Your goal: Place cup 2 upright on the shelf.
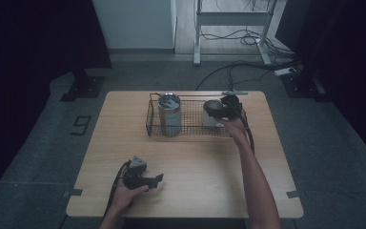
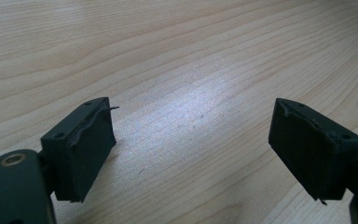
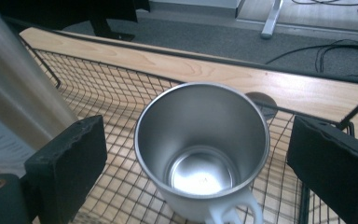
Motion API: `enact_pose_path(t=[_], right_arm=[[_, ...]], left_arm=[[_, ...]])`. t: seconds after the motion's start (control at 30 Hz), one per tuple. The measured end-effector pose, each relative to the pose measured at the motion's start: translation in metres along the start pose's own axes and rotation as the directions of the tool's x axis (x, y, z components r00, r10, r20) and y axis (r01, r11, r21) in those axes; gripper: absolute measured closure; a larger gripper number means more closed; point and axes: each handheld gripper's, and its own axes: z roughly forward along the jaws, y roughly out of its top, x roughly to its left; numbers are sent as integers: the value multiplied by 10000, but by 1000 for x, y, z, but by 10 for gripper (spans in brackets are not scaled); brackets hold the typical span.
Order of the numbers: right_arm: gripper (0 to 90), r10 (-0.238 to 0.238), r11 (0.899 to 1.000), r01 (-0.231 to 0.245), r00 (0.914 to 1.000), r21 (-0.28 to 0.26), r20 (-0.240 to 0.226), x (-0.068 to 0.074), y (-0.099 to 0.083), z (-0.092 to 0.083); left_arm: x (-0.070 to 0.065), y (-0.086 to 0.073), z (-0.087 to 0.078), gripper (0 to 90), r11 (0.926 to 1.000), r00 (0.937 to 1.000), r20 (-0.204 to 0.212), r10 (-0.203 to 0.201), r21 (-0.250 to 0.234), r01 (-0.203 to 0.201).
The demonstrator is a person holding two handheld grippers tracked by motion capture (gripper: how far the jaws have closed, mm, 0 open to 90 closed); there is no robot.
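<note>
Steel mug standing upright in the wire basket, at 3 o'clock from the tall tumbler. Right gripper brackets the mug with jaws spread, pads clear of its wall; withdraw straight up without clipping rim or handle. Left gripper rests spread and empty on the table.

The left gripper rests low by the person's body, jaws apart with nothing between the pads. The right gripper is stretched forward (forearm extended), its jaws wide apart.
</note>
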Motion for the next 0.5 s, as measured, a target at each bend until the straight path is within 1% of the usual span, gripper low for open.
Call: enact_pose_path(t=[0.1,0.2,0.27,0.3,0.33,0.37,0.47,0.5], right_arm=[[72,-20,9997,20,10000,-262,1,0,-4,-7],[79,-26,9996,24,10000,-288,-61,0,-8,-11],[78,-86,9999,85,9999,-105,-64,0,-10,-14],[78,-86,9999,85,9999,-105,-64,0,-10,-14],[117,-159,9994,155,9998,-299,-138,1,-12,-19],[124,-147,9992,140,9997,-377,-170,1,-13,-21],[128,-144,9991,135,9996,-391,-245,1,-17,-25],[128,-166,9994,158,9995,-307,-254,2,-19,-26]], left_arm=[[0,0,0,144,10000,10000,-14,13,29,-13],[0,0,1,144,10000,10000,-27,30,58,-30],[-1,-1,1,144,10000,10000,-41,58,62,-57],[-1,-1,1,143,10000,10000,-41,58,62,-57],[-1,-1,2,143,10000,10000,-33,62,73,-62],[-1,-1,2,144,10000,10000,-37,59,75,-58],[-2,-1,2,143,9999,10000,-54,63,90,-62],[-2,-1,2,143,9999,10000,-61,72,100,-72]])
